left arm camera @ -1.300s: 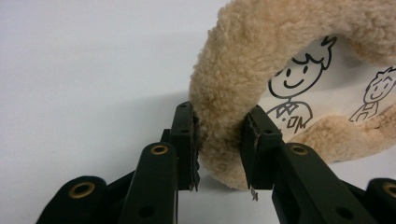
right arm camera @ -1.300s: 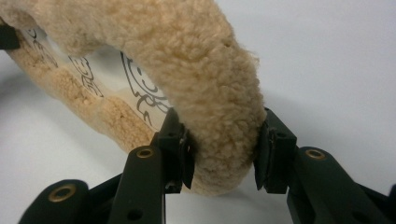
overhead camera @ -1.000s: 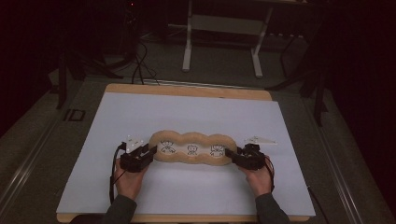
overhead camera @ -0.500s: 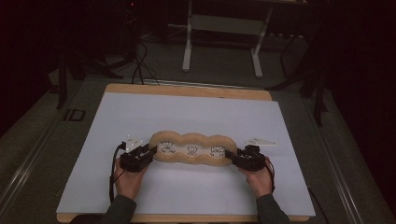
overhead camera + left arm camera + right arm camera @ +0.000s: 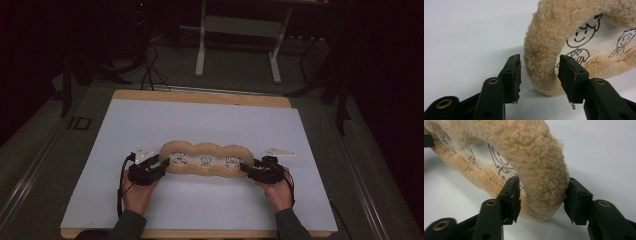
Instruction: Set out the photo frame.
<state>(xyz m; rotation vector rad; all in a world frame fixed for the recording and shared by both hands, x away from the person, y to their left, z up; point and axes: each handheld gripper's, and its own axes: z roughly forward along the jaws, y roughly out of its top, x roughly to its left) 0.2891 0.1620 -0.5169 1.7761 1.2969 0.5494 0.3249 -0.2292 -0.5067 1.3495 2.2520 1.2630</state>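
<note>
Both ends of tan fleecy oblong cushion with cartoon-figure panel [image 5: 205,161] just released: left gripper [image 5: 539,72] jaws opening, rim between; right gripper [image 5: 541,195] likewise. Straight, level withdrawal advised, snagging avoided.

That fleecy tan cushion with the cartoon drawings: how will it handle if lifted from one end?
The cushion looks plush and long, so it would probably sag when lifted by one end. Its fleece rim likely compresses under the jaws but grips well. Lying flat, it shouldn't roll.
</note>
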